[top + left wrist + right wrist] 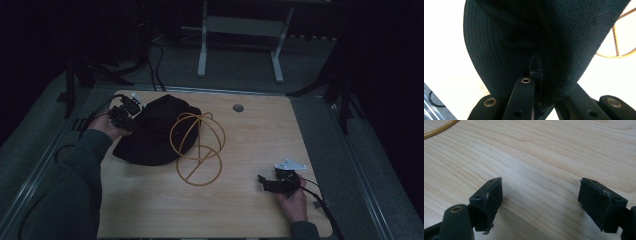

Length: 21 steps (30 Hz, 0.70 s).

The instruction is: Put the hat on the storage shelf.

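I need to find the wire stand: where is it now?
In the high view the gold wire stand sits mid-table, against the right edge of the black hat.

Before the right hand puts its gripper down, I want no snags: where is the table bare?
Bare wood runs from the wire stand to the right gripper, and along the table's far right edge. It is crowded at the left, where the left gripper pinches the black hat.

It looked like a dim lab or recording room: a plain wooden table point(260, 145) stood on grey carpet point(240, 65), cables point(155, 60) trailed beyond its far edge, beside a white metal frame point(240, 30).
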{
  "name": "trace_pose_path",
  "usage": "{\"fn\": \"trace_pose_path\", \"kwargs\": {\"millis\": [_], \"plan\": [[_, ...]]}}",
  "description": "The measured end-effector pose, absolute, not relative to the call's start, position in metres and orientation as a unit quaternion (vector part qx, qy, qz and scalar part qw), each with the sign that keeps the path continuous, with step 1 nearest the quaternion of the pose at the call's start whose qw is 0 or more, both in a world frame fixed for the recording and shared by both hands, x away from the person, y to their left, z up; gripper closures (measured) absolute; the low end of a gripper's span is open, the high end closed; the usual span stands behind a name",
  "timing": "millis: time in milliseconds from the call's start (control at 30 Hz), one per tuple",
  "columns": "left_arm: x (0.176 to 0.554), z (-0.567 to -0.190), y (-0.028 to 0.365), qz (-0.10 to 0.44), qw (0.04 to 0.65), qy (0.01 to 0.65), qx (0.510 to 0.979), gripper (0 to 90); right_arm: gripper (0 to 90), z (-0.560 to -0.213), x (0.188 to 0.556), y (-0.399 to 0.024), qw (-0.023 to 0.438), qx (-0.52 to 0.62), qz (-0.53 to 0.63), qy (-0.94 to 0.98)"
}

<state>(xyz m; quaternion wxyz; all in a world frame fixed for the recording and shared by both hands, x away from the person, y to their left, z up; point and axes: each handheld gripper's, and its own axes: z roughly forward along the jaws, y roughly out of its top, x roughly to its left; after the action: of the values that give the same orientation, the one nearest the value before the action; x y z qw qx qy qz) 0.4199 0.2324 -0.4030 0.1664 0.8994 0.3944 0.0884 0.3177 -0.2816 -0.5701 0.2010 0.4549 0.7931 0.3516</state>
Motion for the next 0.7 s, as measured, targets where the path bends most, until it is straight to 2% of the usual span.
{"fn": "trace_pose_path", "kwargs": {"millis": [700], "plan": [[0.406, -0.373, 0.251, 0.119, 0.189, 0.402, 0.888, 88.5, 19.7, -0.57, 0.318, -0.282, 0.201, 0.455, 0.352, 0.793]]}}
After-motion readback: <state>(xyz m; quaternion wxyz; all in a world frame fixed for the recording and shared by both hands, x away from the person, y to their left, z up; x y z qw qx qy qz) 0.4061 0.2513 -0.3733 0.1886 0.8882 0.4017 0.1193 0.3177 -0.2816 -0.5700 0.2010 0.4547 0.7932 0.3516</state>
